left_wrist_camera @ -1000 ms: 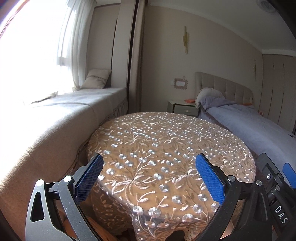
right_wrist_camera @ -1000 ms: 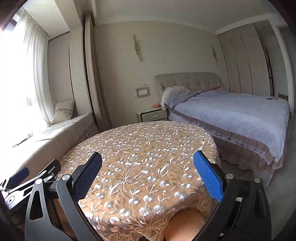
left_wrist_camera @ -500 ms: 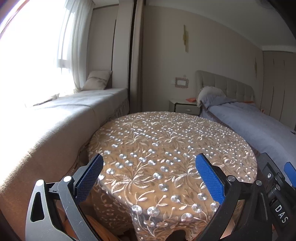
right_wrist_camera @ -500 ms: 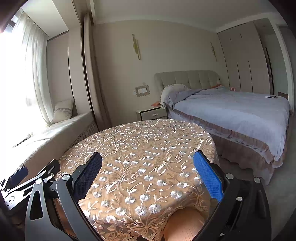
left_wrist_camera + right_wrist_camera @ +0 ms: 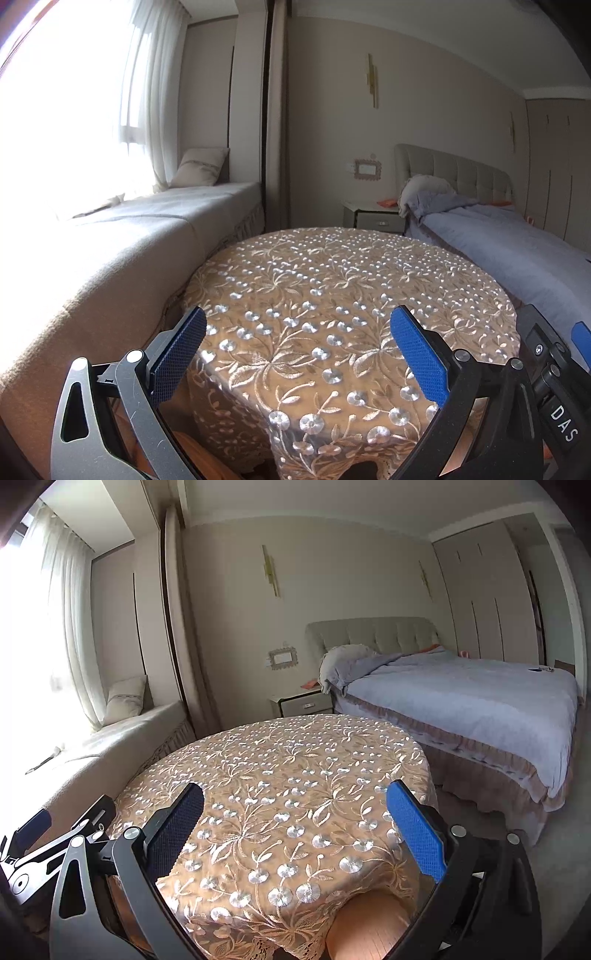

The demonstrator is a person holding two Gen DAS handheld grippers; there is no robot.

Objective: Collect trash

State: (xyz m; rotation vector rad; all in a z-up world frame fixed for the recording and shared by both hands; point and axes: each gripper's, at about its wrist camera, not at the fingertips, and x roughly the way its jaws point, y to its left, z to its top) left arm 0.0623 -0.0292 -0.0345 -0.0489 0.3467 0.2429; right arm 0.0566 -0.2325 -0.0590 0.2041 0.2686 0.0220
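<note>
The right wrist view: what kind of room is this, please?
Most likely a bedroom: a bed with a grey-blue duvet and tufted beige headboard, a small white nightstand, and tall beige wardrobe doors.

A round worktop (image 5: 347, 295) under an embroidered floral cloth stands between a cushioned window seat (image 5: 155, 218) and a bed (image 5: 469, 698) with grey-blue bedding; sheer curtains (image 5: 151, 96) glow with daylight; beige walls (image 5: 229, 602); nightstand (image 5: 303, 701) beside the tufted headboard (image 5: 373, 633).

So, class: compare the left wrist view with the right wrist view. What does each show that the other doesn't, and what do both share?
Only the left wrist view: the left gripper, open. Only the right wrist view: the right gripper, open, and the wardrobe doors. Both share: the round table's embroidered tablecloth, bed, nightstand, window-seat cushion. No trash is visible.
</note>
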